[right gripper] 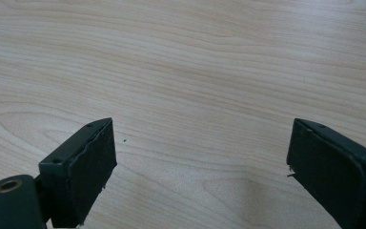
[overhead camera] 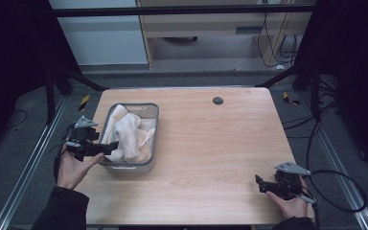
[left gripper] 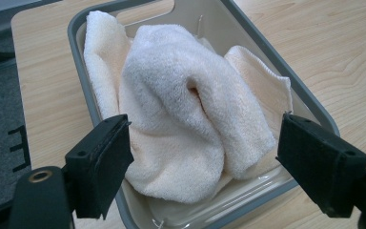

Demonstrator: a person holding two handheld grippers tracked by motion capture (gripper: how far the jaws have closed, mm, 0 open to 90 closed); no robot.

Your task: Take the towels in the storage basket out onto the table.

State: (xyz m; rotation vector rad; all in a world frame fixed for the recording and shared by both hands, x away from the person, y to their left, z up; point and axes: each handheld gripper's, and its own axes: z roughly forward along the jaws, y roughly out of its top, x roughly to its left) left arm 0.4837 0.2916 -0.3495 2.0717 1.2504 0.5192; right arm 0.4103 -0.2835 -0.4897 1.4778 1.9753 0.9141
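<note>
The wooden bench [overhead camera: 211, 158] carries a grey tub [overhead camera: 151, 112] near its left side, with a soft white towel [left gripper: 181, 119] heaped inside. The left gripper [left gripper: 205, 157] has its jaws spread wide at the tub's near end, the towel lying between them, untouched. The right gripper [right gripper: 200, 162] hangs over bare wood far away, jaws wide apart too.

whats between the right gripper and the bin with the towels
Nothing but bare table. In the high view the right gripper sits near the front right corner, and plain wood runs from it to the grey bin of towels.
</note>
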